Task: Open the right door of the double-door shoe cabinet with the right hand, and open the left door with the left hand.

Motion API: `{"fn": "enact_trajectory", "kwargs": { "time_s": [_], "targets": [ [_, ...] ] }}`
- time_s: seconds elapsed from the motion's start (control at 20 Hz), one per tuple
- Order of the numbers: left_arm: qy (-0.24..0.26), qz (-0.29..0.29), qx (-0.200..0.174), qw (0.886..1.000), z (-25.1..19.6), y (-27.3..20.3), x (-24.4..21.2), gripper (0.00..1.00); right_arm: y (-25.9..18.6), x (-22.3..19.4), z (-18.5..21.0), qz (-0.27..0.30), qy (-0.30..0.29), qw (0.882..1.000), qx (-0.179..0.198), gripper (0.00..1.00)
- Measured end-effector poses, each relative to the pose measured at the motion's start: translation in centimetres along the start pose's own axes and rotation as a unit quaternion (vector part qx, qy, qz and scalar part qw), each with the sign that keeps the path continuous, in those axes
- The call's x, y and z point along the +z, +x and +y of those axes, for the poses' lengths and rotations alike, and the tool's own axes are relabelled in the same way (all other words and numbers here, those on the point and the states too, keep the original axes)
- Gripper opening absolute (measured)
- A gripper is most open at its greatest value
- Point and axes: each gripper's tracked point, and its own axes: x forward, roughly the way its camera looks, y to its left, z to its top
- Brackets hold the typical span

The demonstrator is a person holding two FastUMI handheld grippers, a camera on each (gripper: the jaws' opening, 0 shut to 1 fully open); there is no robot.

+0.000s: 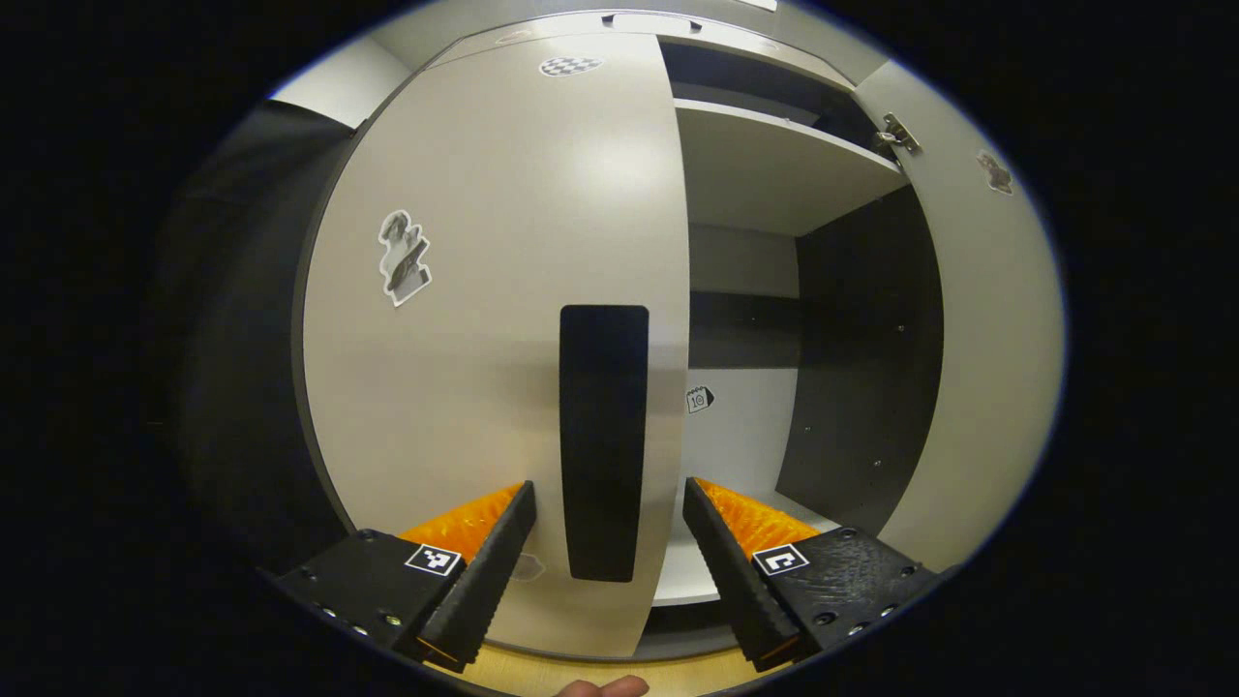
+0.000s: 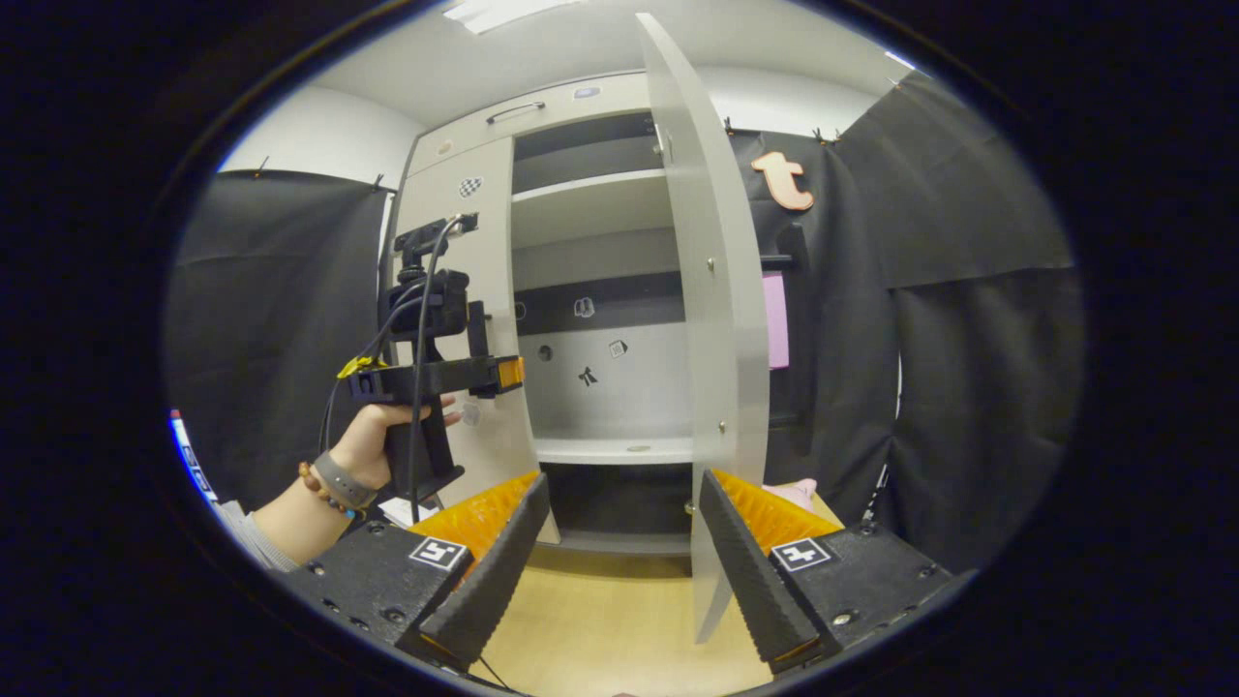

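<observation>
Right pale-grey flat cabinet door (image 2: 711,290) swung open; your left hand-held gripper (image 1: 605,552), released, straddles the tall black handle (image 1: 603,440) on the shut left door (image 1: 494,319) for gripping.

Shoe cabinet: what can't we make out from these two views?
- Left half of the interior: left door is shut and covers it, left gripper view.
- Right door outer face: seen edge-on, right gripper view.
- Stickers on the back panel: too small to identify.
- Left gripper jaw gap: side-on, right gripper view.
</observation>
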Motion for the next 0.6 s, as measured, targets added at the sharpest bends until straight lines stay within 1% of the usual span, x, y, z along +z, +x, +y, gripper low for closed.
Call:
{"fn": "enact_trajectory", "kwargs": {
  "time_s": [0.1, 0.15, 0.2, 0.25, 0.3, 0.45, 0.5, 0.55, 0.6],
  "targets": [
    [0.007, -0.002, 0.0, 1.0, 0.08, 0.0, -0.04, 0.94, 0.19, -0.16, 0.08, 0.002, 0.0, 1.0, 0.002, 0.98],
    [0.008, -0.001, 0.001, 1.0, 0.2, 0.01, -0.14, 0.94, 0.21, -0.21, 0.1, 0.003, 0.0, 1.0, 0.003, 0.96],
    [0.008, -0.002, 0.003, 1.0, 0.41, 0.02, -0.11, 0.92, 0.26, -0.25, 0.11, 0.003, 0.001, 1.0, 0.004, 0.96],
    [0.002, -0.003, 0.0, 1.0, 0.37, 0.06, -0.1, 0.92, 0.31, -0.24, 0.1, 0.002, 0.002, 1.0, 0.006, 0.98],
    [-0.002, -0.004, -0.006, 1.0, 0.19, -0.08, -0.03, 0.89, 0.3, -0.16, 0.08, 0.001, 0.004, 1.0, 0.006, 0.96],
    [-0.007, 0.004, -0.014, 1.0, 0.25, -0.22, -0.06, 0.88, 0.26, -0.11, 0.15, 0.0, 0.007, 1.0, 0.008, 0.96],
    [-0.013, 0.006, -0.026, 1.0, -0.08, -0.39, -0.07, 0.83, 0.24, -0.1, 0.2, 0.0, 0.007, 1.0, 0.008, 0.96],
    [-0.016, 0.003, -0.025, 1.0, 0.05, -0.46, -0.08, 0.8, 0.19, -0.12, 0.11, -0.001, 0.007, 1.0, 0.008, 0.96],
    [-0.019, 0.005, -0.027, 0.999, 0.17, -0.53, -0.16, 0.56, 0.17, -0.12, 0.1, -0.001, 0.006, 1.0, 0.007, 0.96]
  ]
}}
